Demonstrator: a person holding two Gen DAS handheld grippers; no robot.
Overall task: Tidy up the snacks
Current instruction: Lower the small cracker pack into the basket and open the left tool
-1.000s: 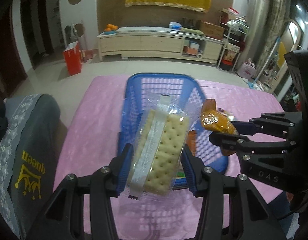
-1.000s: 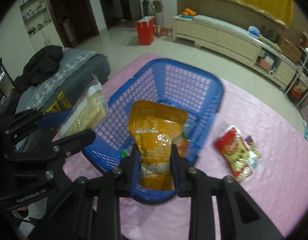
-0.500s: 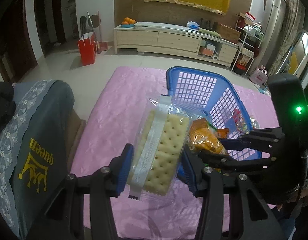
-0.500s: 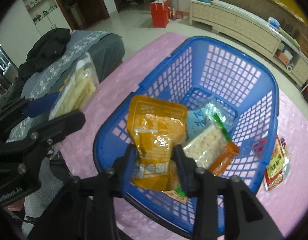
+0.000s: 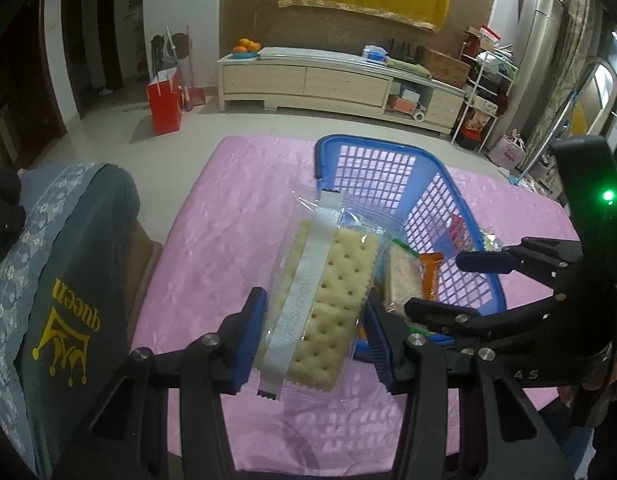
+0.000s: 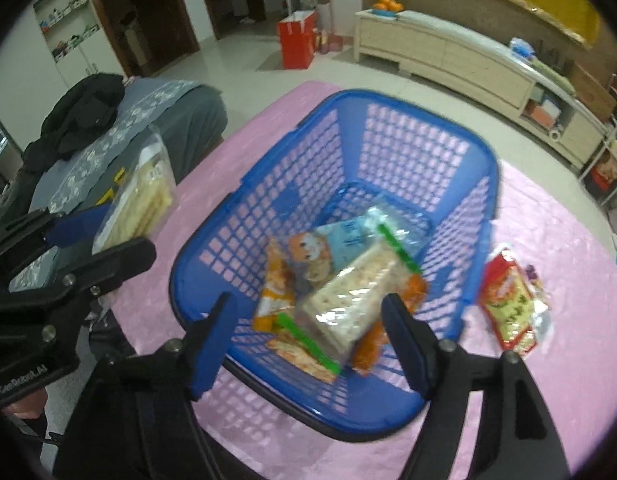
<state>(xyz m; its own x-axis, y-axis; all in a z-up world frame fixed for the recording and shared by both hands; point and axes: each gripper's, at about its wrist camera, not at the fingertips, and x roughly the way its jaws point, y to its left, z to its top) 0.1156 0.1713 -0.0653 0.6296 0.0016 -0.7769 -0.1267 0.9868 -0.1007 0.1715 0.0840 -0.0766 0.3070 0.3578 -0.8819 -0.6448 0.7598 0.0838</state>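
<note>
The left tongs (image 5: 314, 332) pinch a clear-wrapped cracker pack (image 5: 322, 304) by its lower half, blue pads pressed against both long sides, so the pack stands up in the lower middle of the left wrist view, in front of the blue basket (image 5: 440, 184). In the right wrist view the same pack (image 6: 138, 200) shows at the left edge, held off to the side of the basket (image 6: 484, 208) above the pink worktop (image 6: 568, 360).

The right tongs (image 6: 308, 340) are spread wide with nothing between them, poised over the near rim of the basket at the lower centre of that view. Below them, on the basket floor, lies a loose pile of snacks: another cracker pack with green trim (image 6: 348, 300), an orange pouch (image 6: 274, 292) to its left, and a pale blue packet (image 6: 336, 244) behind. A red snack bag (image 6: 508, 312) lies on the worktop just beside the basket, at the right of the frame. A grey cushion with a yellow crown print (image 5: 68, 328) fills the lower left of the left wrist view.
</note>
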